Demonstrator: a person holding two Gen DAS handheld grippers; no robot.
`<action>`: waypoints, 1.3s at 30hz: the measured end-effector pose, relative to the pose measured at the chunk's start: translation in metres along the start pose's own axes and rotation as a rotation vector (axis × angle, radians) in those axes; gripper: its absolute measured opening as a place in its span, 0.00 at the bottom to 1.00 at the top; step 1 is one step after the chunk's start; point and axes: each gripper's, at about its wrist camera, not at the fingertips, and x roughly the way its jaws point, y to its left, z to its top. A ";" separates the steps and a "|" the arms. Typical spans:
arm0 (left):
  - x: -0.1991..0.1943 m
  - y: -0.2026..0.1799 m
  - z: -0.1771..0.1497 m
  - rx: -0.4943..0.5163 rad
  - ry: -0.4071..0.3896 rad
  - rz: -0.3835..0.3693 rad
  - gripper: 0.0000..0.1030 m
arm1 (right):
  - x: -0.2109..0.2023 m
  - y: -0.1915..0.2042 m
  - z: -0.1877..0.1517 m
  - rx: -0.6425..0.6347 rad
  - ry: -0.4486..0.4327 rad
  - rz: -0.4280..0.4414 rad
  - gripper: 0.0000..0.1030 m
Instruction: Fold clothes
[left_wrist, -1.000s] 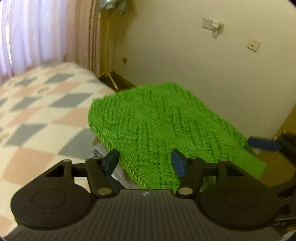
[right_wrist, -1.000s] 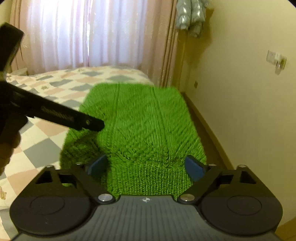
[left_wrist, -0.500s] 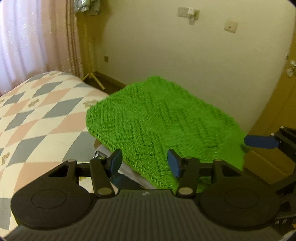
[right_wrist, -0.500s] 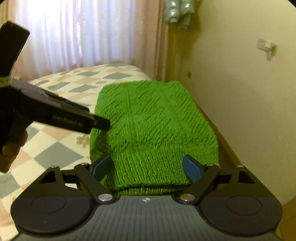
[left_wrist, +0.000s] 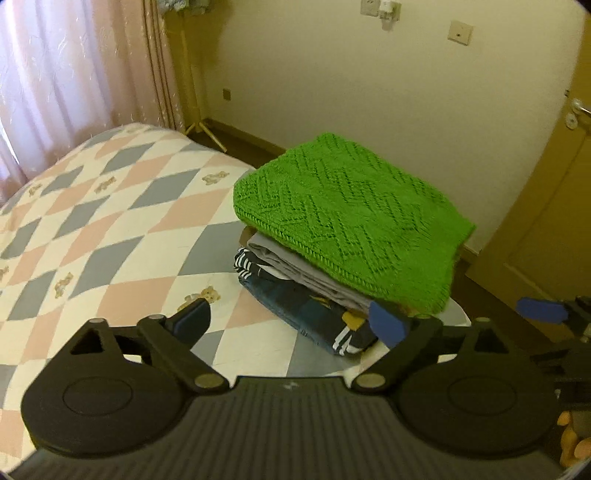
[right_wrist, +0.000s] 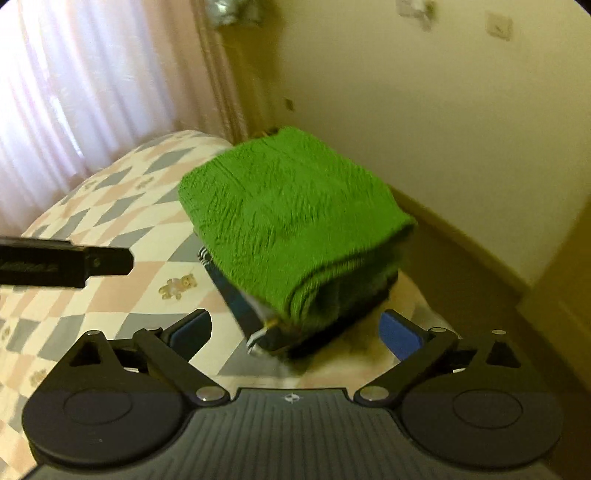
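Both grippers have let go, jaws opening, empty; green sweater (left_wrist: 347, 221) apparently tops the stack (left_wrist: 295, 295).

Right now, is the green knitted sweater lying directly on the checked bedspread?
No, the folded green knitted sweater lies on top of a stack of other folded clothes, which sits on the checked bedspread.

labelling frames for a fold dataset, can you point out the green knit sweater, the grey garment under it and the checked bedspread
green knit sweater (left_wrist: 343, 218): left wrist view, middle of its top face
grey garment (left_wrist: 295, 267): left wrist view, folded edge showing below the sweater
checked bedspread (left_wrist: 110, 221): left wrist view, bare patch left of the pile
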 end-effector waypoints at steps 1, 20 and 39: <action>-0.005 0.000 -0.003 0.005 0.000 0.001 0.95 | -0.007 0.003 -0.002 0.013 -0.005 -0.010 0.98; -0.083 0.020 -0.054 0.037 0.026 0.018 0.99 | -0.080 0.057 -0.070 0.108 0.007 -0.119 0.98; -0.117 0.023 -0.068 0.054 -0.016 0.056 0.99 | -0.103 0.087 -0.092 0.097 0.080 -0.154 1.00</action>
